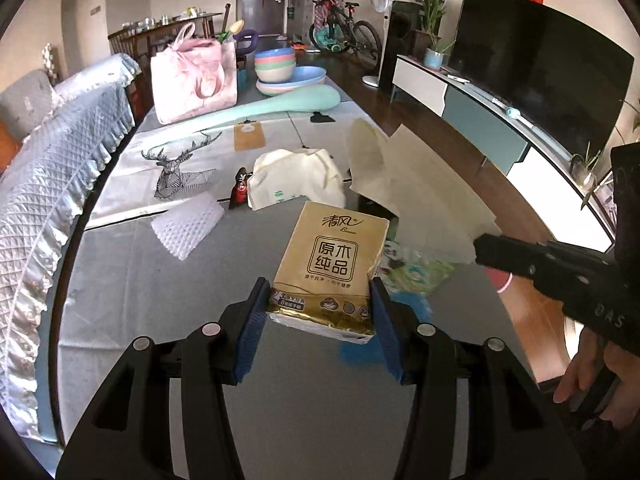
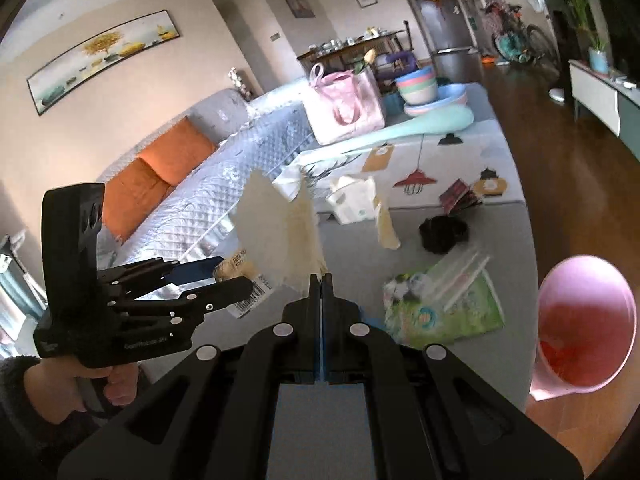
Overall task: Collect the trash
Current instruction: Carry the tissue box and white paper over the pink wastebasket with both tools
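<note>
The left gripper [image 1: 318, 300] is clamped on a tissue pack [image 1: 330, 268], both blue pads against its sides, holding it up over the grey table [image 1: 120, 280]. The right gripper [image 2: 321, 280] is pressed tight on the corner of a pale tissue [image 2: 276, 232], which fans upward, looking pulled free of the pack. The pink bin [image 2: 580, 328] stands just off the table's right edge, mouth tilted towards us.

To my eye the job now is getting that tissue into the bin. It is light and will flutter, so swing it across slowly, bring the tips right over the mouth, and only then let go. Keep the pack steady and clear. More litter waits on the table: a green wrapper [image 2: 444, 304], a white foam net [image 1: 188, 226] and a crumpled bag [image 1: 296, 178].
</note>
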Motion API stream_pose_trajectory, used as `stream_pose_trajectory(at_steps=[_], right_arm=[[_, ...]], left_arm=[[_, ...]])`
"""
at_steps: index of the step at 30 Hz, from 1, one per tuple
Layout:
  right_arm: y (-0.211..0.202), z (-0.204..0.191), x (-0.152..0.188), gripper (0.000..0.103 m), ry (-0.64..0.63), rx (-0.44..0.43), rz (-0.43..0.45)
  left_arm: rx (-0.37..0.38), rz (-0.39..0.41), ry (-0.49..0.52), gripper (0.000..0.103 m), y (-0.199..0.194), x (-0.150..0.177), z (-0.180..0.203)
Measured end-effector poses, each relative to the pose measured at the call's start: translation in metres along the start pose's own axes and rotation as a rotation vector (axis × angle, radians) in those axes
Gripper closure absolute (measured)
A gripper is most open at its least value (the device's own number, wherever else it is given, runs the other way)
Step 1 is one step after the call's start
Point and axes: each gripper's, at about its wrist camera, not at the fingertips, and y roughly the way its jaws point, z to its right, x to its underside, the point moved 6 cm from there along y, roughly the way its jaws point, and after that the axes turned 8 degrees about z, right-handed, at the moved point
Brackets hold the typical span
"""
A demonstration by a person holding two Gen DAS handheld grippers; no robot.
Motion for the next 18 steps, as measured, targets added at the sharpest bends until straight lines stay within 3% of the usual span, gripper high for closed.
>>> stream_pose_trajectory(at_steps=[4, 7, 11, 15, 18], right_arm=[[-0.005, 0.002, 0.022, 0.102, -0.007, 0.023, -0.065], [-0.019, -0.004, 0.03, 0.102, -0.018, 0.019, -0.058], [-0.046, -0.015, 0.025, 0.102, -0.033, 0.033, 0.024], [-0.074, -0.013, 0.015, 0.102, 0.0, 0.076, 0.141], [-0.081, -0.002, 0.007, 0.102, 0.019, 0.091, 0.178]], left_arm=[[-0.032, -0.014, 0.022, 0.053, -0.017, 0.018, 0.006], [-0.057, -0.042, -0.012, 0.053, -0.029, 0.041, -0.001], [-0.059, -0.038, -0.056, 0.053, -0.051, 0.049, -0.007], [-0.061, 0.003, -0.054, 0.053, -0.072, 0.039, -0.001], [-0.053, 0.021, -0.05, 0.053, -0.079, 0.027, 0.009]])
